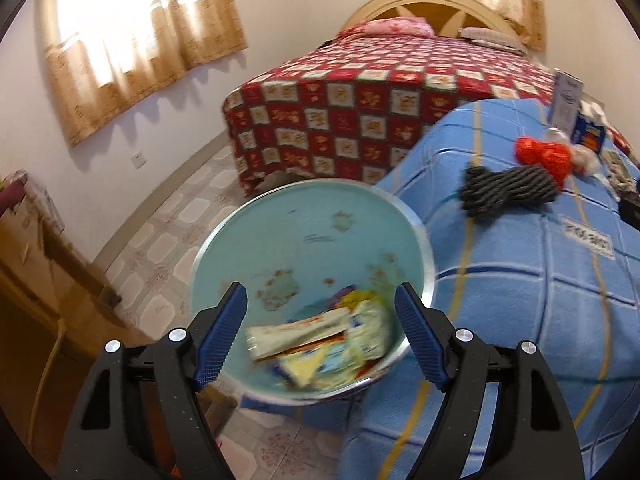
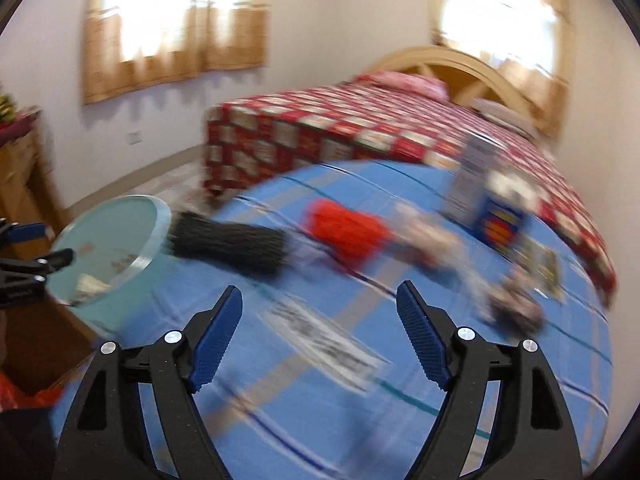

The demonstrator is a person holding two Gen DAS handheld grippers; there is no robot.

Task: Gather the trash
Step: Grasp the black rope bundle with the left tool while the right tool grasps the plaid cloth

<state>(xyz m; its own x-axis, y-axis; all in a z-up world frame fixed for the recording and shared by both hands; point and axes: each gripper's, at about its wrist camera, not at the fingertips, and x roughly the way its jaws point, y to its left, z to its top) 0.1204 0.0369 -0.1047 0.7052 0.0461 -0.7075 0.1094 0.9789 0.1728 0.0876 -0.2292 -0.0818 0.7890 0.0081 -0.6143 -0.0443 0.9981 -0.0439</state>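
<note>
A light blue trash bin [image 1: 312, 240] stands beside a table covered with a blue plaid cloth [image 1: 520, 300]; several crumpled wrappers [image 1: 320, 344] lie in its bottom. My left gripper [image 1: 322, 308] is open and empty, just above the bin's near rim. My right gripper [image 2: 320, 312] is open and empty above the blue cloth [image 2: 360, 400]; its view is blurred. The bin [image 2: 108, 240] and the left gripper [image 2: 28, 256] show at the left of that view. On the cloth lie a grey knitted item [image 1: 508, 190], a red crumpled piece [image 1: 544, 156] and a white box [image 1: 566, 96].
A bed with a red checked cover [image 1: 380, 100] stands behind the table. A wooden cabinet [image 1: 36, 280] is at the left by the wall. Tiled floor [image 1: 168, 240] lies between cabinet, bin and bed. Small items [image 2: 516, 304] lie at the cloth's right side.
</note>
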